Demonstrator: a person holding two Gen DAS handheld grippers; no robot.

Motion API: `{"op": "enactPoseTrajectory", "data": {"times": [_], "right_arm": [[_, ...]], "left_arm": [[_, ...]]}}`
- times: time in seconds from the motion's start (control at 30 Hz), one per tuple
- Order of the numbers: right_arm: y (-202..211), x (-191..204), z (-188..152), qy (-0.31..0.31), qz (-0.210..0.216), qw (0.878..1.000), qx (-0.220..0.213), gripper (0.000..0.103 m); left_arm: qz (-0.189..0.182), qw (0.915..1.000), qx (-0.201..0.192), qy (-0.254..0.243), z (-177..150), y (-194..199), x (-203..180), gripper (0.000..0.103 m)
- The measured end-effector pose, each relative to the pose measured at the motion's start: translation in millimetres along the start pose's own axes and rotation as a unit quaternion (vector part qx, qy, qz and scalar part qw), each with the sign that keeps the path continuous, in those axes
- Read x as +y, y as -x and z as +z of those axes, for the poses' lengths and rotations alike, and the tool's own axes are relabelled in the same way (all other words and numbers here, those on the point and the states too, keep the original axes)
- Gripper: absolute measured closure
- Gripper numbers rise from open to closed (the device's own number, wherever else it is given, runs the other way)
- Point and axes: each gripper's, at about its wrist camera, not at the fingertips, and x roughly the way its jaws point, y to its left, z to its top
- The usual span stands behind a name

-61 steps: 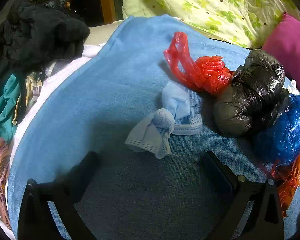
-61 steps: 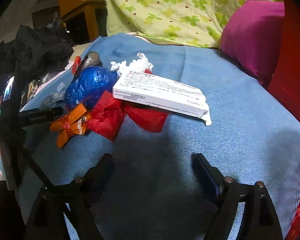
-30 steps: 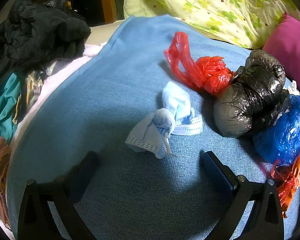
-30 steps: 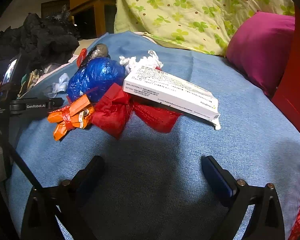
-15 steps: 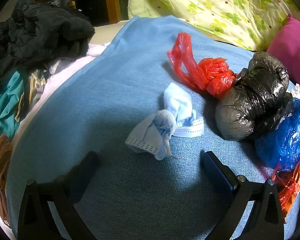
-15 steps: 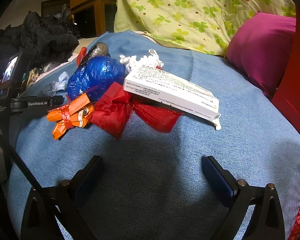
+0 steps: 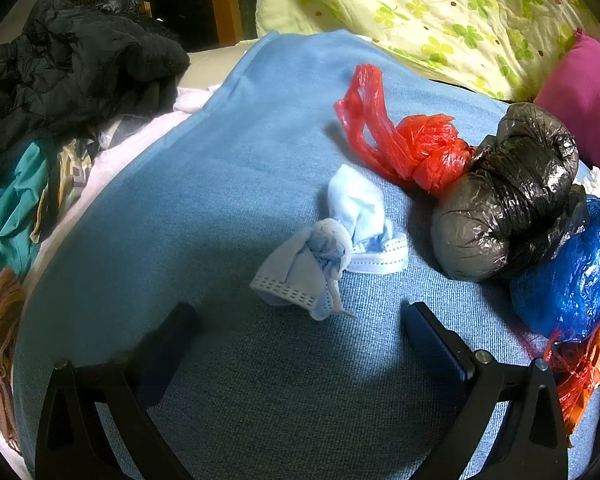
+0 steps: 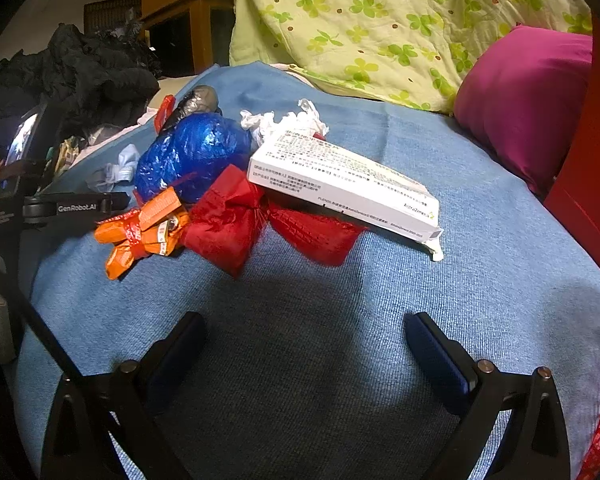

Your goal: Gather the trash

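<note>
Left wrist: left gripper (image 7: 298, 330) spread wide and empty over blue blanket (image 7: 204, 184), crumpled face masks (image 7: 332, 240) just ahead, red bag (image 7: 404, 140), black bag (image 7: 504, 196) and blue bag (image 7: 572, 272) crowding rightward. Right wrist: right gripper (image 8: 304, 336) equally wide, empty, facing red wrapper (image 8: 236, 216), orange wrapper (image 8: 140, 224), white box (image 8: 340, 180) propped atop; magenta pillow (image 8: 520, 100) behind.

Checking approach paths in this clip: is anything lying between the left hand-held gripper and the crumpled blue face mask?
Nothing visible does. The left hand-held gripper is open, and only bare blue blanket separates it from the face mask. The black bag sits off to the mask's right.
</note>
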Motion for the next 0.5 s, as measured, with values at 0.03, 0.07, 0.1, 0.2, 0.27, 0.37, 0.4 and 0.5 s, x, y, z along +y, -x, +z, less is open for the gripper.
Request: {"op": "enactPoseTrajectory", "data": {"times": [0.03,0.07,0.1,0.2,0.27,0.37,0.4,0.5], "right_arm": [[0.0,-0.2,0.0,0.000,0.000,1.000,0.000,0.000],[-0.1,-0.2,0.0,0.000,0.000,1.000,0.000,0.000],[0.2,0.3,0.2,0.001,0.000,1.000,0.000,0.000],[0.2,0.6,0.4,0.001,-0.001,1.000,0.000,0.000],[0.1,0.7,0.4,0.002,-0.001,1.000,0.000,0.000],[0.1,0.7,0.3,0.002,-0.001,1.000,0.000,0.000],[0.2,0.7,0.4,0.002,-0.001,1.000,0.001,0.000],[0.1,0.7,0.5,0.001,0.000,1.000,0.001,0.000]], "left_arm": [[0.000,1.0000,0.000,0.000,-0.1,0.0,0.0,0.000],[0.001,1.0000,0.000,0.001,-0.2,0.1,-0.2,0.000],[0.001,1.0000,0.000,0.001,-0.2,0.1,0.0,0.000],[0.002,1.0000,0.001,0.002,-0.9,0.0,-0.5,0.000],[0.002,1.0000,0.001,0.002,-1.3,0.1,-0.9,0.000],[0.003,1.0000,0.001,0.002,-1.3,0.2,-1.1,0.000],[0.003,1.0000,0.001,0.002,-1.4,0.2,-1.1,0.000],[0.003,1.0000,0.001,0.002,-1.5,0.3,-1.2,0.000]]}}
